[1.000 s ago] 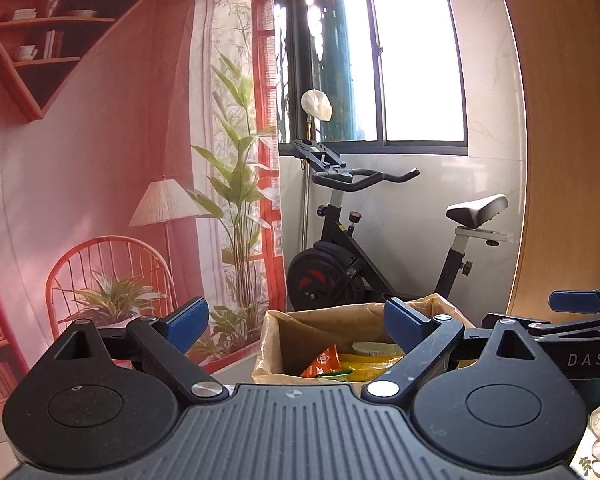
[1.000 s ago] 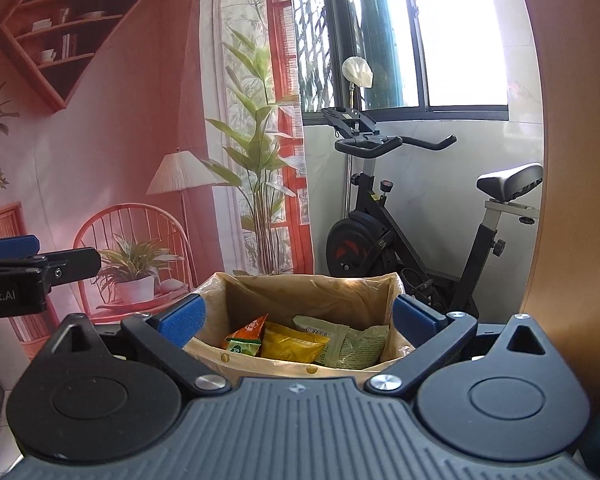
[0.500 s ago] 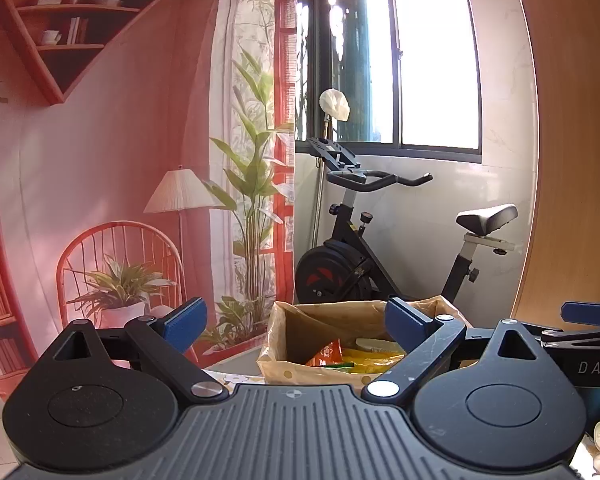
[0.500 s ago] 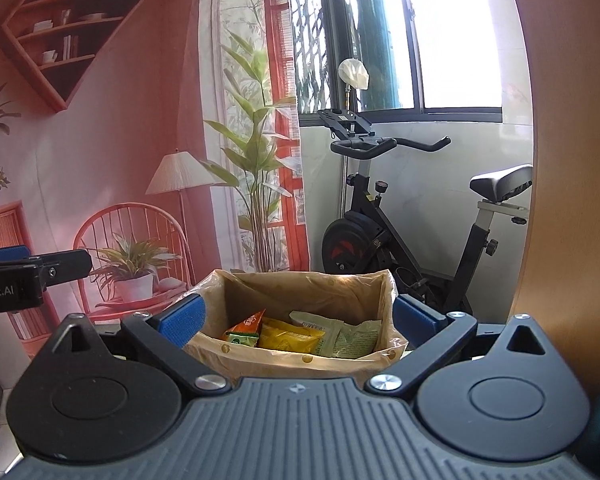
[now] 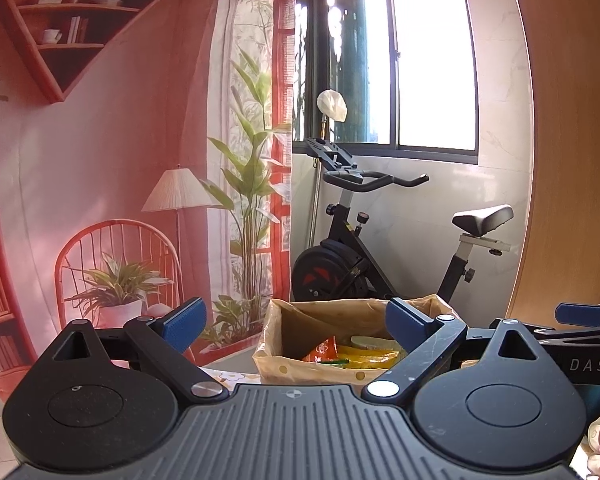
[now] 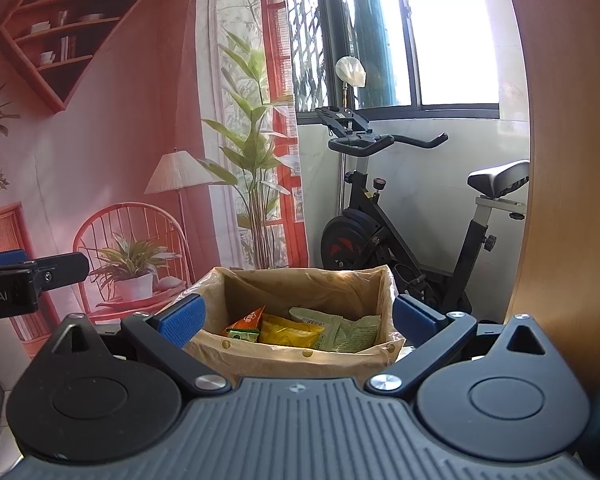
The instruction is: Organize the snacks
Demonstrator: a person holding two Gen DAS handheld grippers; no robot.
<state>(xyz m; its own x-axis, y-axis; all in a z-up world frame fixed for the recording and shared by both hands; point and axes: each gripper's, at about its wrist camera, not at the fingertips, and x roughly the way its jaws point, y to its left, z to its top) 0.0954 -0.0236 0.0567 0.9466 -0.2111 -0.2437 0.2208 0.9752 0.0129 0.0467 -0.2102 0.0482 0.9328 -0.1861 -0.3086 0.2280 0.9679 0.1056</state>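
I take the paper-lined box (image 6: pixel 300 320) as my landmark. It stands open-topped ahead of both tools, and the snacks lie inside it: an orange packet (image 6: pixel 246 322) at the left, a yellow packet (image 6: pixel 290 332) just beside it in the middle, and a pale green packet (image 6: pixel 340 330) to the right, overlapping the yellow one.

My right gripper (image 6: pixel 298 320) is level with the box's near rim, its blue pads (image 6: pixel 182 318) spread wide to either side of the box, with nothing between them. My left gripper (image 5: pixel 296 326) sits left of the box and back from it, equally wide apart and empty; through its camera the box (image 5: pixel 320 360) shows toward the right finger. The right tool's fingers appear at the right edge of that view.

Behind the box stands an exercise bike (image 6: pixel 400 216). Left of the box hangs a printed backdrop (image 6: pixel 100 140) with a chair, lamp and plants.
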